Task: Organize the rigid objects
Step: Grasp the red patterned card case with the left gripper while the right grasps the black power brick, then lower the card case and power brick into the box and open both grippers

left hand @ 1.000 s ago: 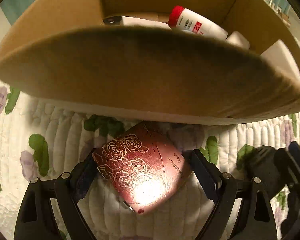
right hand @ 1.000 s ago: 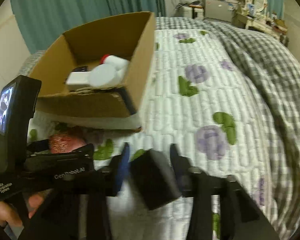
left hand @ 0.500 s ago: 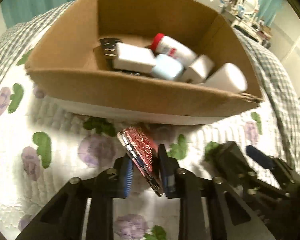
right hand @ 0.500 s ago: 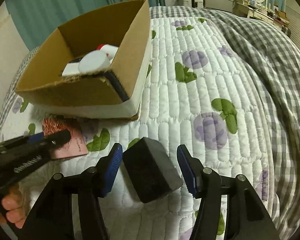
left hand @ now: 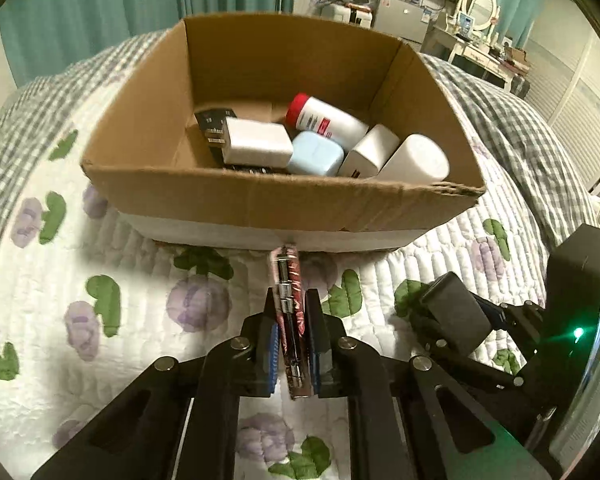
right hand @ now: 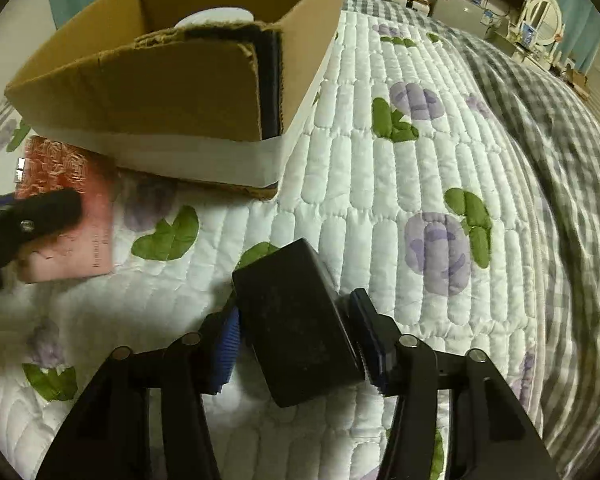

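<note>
Left gripper [left hand: 291, 344] is clamped on a thin red rose-patterned case [left hand: 290, 312], held edge-on between the blue pads and raised off the floral quilt [left hand: 140, 320], just in front of the near wall of the cardboard box [left hand: 260, 200]. In the right wrist view the same case [right hand: 66, 216] shows its flat red face beside the box's lower left corner, with one dark finger of the left gripper across it. Right gripper [right hand: 300, 344] has its jaws around a black rectangular block [right hand: 296, 328]; the jaws have just been closing, and both pads sit against the block's sides, so it reads as grasped, though whether the block has left the quilt cannot be told. Box contents, left wrist view: a white bottle with red cap [left hand: 324, 120], a white rectangular block [left hand: 258, 146], a pale blue rounded case [left hand: 316, 154], a white charger-like block [left hand: 368, 152], a white cylinder [left hand: 416, 160] against the near right corner, and a black item [left hand: 212, 124] at the left, partly hidden. A grey checked blanket [right hand: 540, 140] lies on the bed to the right of the quilt.
</note>
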### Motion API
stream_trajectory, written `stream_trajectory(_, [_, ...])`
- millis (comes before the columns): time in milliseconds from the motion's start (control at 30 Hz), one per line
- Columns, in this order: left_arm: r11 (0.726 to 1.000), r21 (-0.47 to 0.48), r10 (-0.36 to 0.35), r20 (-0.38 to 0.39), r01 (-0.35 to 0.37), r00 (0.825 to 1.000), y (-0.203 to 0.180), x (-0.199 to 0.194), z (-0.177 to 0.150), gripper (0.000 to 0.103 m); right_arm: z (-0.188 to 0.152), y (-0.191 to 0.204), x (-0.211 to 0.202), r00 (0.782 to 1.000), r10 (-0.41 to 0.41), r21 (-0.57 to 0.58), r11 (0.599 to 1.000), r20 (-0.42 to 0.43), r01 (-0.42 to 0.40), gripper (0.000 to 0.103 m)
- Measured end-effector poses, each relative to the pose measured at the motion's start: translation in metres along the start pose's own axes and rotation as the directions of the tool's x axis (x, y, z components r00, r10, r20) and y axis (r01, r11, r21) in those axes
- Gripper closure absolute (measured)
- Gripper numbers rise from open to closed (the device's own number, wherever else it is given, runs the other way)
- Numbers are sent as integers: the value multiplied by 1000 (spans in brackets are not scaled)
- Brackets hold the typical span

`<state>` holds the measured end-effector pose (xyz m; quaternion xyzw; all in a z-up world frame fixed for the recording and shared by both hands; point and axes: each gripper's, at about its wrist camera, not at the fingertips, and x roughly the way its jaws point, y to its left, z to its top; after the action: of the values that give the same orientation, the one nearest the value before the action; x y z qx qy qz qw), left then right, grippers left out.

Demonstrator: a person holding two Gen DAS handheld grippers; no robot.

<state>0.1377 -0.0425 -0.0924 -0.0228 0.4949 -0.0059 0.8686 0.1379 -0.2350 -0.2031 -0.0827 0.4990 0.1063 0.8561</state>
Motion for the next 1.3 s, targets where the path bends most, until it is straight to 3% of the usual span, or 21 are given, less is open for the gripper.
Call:
stream_trajectory(167, [1000, 13, 8, 30, -9, 1000, 1, -12, -2, 93, 0, -4, -30, 994, 40, 39, 998, 104, -45, 63])
stream_trajectory(500, [1000, 21, -14, 128, 11, 992, 1, -61, 9, 93, 14, -11, -108, 962, 95, 84, 989, 257, -120, 64])
stream_trajectory(667, [999, 34, -20, 191, 13, 981, 1, -90, 24, 93, 27, -8, -156, 935, 86, 49, 993, 343, -110, 64])
stream_trajectory(867, [999, 40, -19, 280, 8, 960, 7, -118, 60, 93, 66, 3, -202, 903, 105, -39, 994, 417, -98, 64])
stream_trajectory(1067, [997, 69, 17, 333, -42, 943, 10, -116, 103, 93, 121, 6, -195, 903, 147, -79, 989, 404, -125, 64])
stream_trajectory(1300, [992, 112, 27, 304, -64, 952, 18, -51, 134, 93, 169, 14, -127, 933, 166, -95, 985, 320, -143, 64])
